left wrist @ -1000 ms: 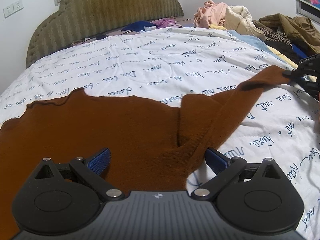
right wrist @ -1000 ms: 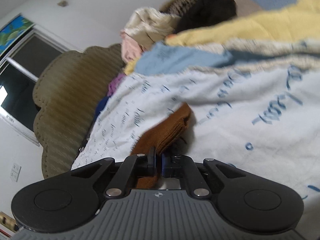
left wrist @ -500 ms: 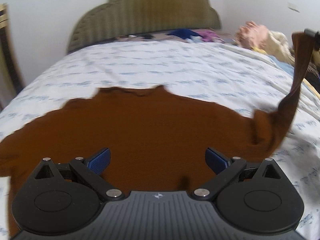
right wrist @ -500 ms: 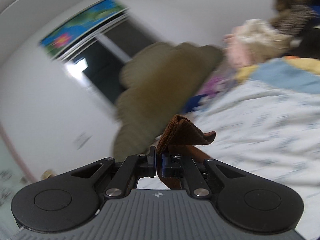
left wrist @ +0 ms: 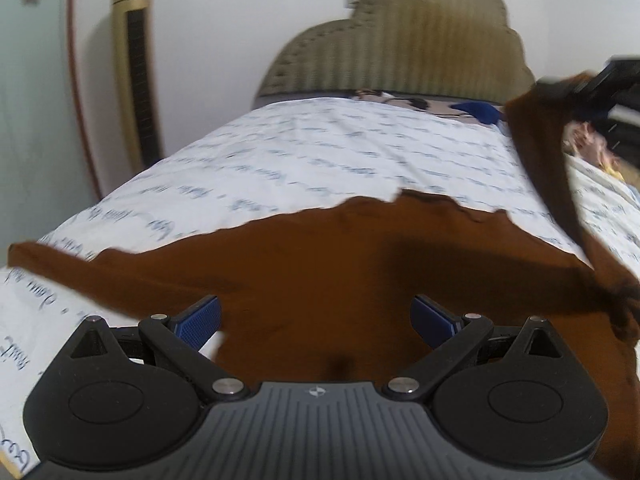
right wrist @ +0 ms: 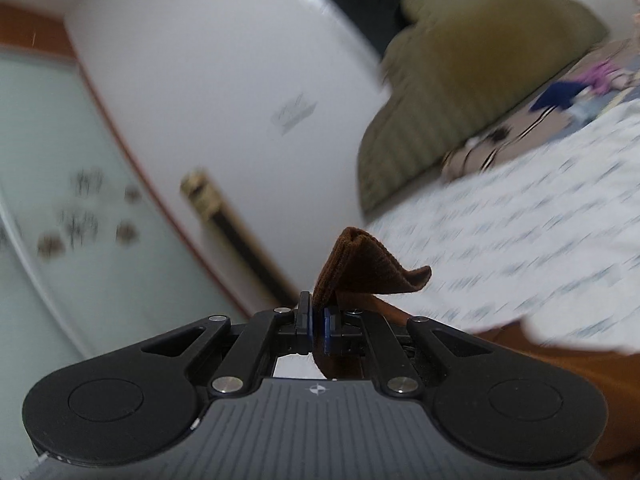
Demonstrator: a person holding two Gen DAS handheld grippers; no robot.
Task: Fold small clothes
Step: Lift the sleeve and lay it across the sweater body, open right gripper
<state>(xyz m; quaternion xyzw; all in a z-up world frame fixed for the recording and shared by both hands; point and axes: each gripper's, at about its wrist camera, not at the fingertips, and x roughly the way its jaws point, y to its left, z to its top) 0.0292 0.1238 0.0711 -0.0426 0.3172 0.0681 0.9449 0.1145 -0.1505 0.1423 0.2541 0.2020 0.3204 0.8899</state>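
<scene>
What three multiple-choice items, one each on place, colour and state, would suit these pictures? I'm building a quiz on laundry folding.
1. Where does the body of the brown knitted sweater lie?
A. On the white quilt with blue script
B. On the floor
C. Over the headboard

2. What colour are the pads of the left tongs?
A. Red
B. Blue
C. Green

3. How do the right tongs stand?
A. Wide open
B. Shut on nothing
C. Shut on the sweater's sleeve cuff

Answers: A, the sweater spreads across the quilt; B, both pads show blue; C, the cuff is pinched between the pads.
</scene>
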